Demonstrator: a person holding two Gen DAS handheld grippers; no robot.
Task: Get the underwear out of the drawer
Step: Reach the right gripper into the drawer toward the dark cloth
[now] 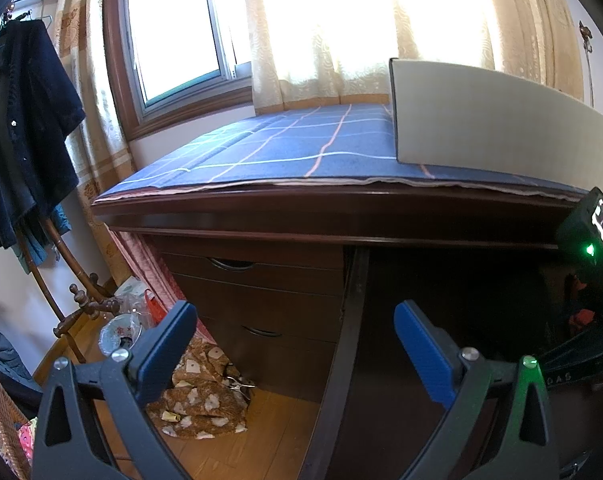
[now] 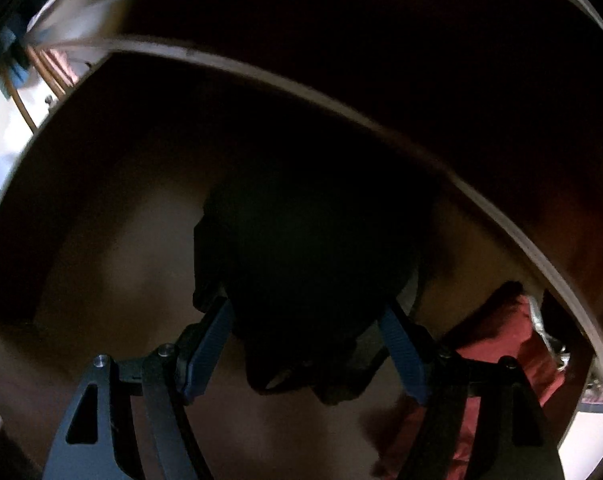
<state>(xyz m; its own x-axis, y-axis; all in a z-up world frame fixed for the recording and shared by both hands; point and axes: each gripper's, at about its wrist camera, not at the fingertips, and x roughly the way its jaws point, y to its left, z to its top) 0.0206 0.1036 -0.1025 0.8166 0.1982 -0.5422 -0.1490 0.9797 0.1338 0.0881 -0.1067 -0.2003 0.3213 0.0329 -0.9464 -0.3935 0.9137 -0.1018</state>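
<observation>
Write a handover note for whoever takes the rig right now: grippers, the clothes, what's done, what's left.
Left gripper: open, empty, held in front of the desk.
Right gripper: open, pointing down into the open drawer, fingers straddling a dark garment; whether the pads touch it is too dark to tell.
A red garment lies beside it on the right.
Done: drawer open.
Left: close on the garment, lift it out.

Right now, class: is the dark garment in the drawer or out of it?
In. The dark garment lies on the drawer floor, inside its walls.
</observation>
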